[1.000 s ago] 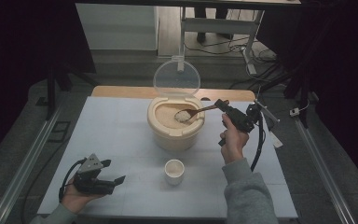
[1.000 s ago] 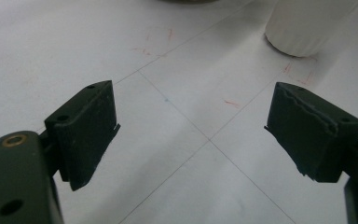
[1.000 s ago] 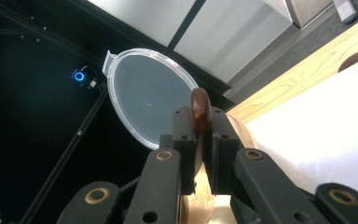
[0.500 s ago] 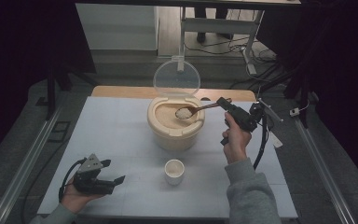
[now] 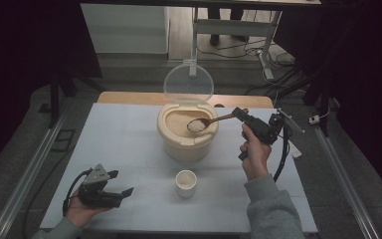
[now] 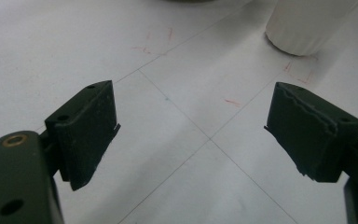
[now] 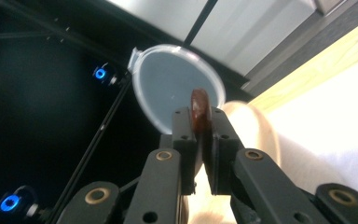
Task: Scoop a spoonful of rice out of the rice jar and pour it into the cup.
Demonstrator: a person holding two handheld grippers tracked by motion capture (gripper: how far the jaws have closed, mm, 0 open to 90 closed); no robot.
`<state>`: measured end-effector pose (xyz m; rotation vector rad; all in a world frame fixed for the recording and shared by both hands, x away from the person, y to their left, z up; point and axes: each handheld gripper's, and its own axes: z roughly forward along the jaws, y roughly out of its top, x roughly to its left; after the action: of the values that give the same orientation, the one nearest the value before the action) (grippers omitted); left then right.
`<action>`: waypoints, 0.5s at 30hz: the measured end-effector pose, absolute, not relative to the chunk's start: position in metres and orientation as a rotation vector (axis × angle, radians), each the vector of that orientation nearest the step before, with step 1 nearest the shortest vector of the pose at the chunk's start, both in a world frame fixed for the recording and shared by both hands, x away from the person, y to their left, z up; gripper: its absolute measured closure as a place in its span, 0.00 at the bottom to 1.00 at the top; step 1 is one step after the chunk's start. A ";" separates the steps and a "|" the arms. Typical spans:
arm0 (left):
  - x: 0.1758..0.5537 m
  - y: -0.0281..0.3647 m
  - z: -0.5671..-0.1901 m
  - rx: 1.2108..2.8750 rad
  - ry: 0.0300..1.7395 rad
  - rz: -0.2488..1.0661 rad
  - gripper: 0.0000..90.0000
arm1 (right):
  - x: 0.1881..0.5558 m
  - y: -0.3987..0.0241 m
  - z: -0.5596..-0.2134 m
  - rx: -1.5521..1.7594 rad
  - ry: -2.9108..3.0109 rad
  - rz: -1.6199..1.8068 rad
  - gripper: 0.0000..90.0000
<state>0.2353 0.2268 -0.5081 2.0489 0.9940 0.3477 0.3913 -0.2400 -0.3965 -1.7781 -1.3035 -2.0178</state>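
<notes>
Seen from the high view: right hand-held gripper [image 5: 240,114] right of centre in the frame, clamped on the handle end of a wooden spoon [image 5: 211,121]. Spoon bowl heaped with white rice, hovering over the open mouth of the beige rice container [image 5: 186,137] at mid-frame. Clear round lid [image 5: 188,82] hinged up behind the container, standing upright toward the top of the frame. Small white cup [image 5: 185,182] just below the container on the pale bench [image 5: 119,144], apart from it.

In the right gripper view: jaws pressed together on the brown spoon handle [image 7: 199,112] at centre, the clear lid [image 7: 168,86] behind it.

Left hand-held gripper [image 5: 114,193] at lower left of the high view, resting low on the bench in the person's hand, jaws pointing right toward the cup, well apart from it. In the left gripper view: jaws spread wide with nothing between them, bare bench underneath, base of the white cup [image 6: 307,25] at upper right.
</notes>
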 end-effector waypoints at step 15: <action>0.236 0.227 -0.508 2.047 0.999 0.345 0.18 | 0.350 -0.246 -0.408 -1.655 -1.439 -1.897 0.93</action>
<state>0.2360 0.2271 -0.5083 2.0470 0.9993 0.3454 0.3505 -0.2461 -0.4082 -1.6555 -1.4394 -1.8966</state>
